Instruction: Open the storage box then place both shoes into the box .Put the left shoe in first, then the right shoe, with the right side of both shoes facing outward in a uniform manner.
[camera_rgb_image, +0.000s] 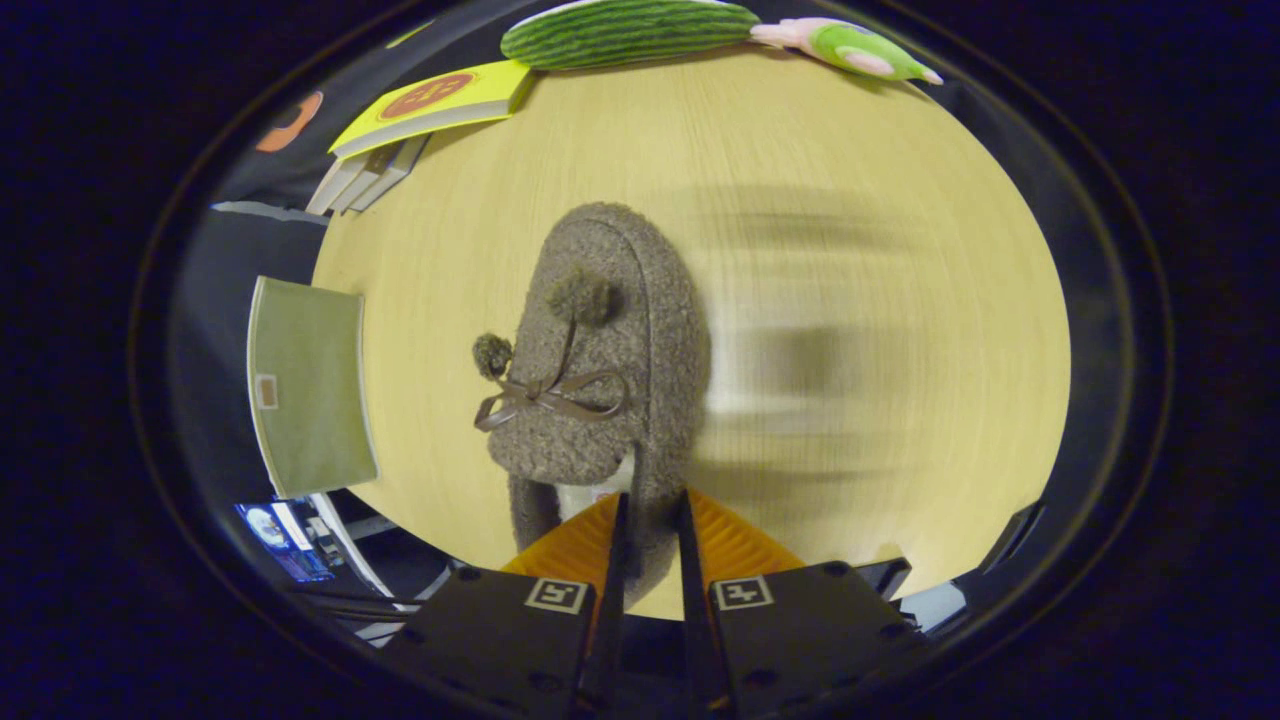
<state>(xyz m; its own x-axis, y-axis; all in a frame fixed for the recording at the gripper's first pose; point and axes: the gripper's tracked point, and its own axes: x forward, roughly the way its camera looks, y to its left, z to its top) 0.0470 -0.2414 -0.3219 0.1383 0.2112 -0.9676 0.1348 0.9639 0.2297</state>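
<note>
A brown fuzzy shoe (600, 370) with two pom-poms and a thin bow hangs just ahead of my fingers, toe pointing away from me. My gripper (650, 500) is shut on the right side wall of the shoe's collar, with that wall pinched between both fingers. The shoe looks sharp while the wooden table (880, 250) under it is smeared, with a blurred shadow to the shoe's right. An olive-green storage box (310, 385) sits at the table's left edge, left of the shoe; I cannot tell if it stands open.
A yellow book on a small stack (430, 105) lies at the far left corner. A green striped plush (625, 30) and a pink-and-green toy (850, 48) lie along the far edge.
</note>
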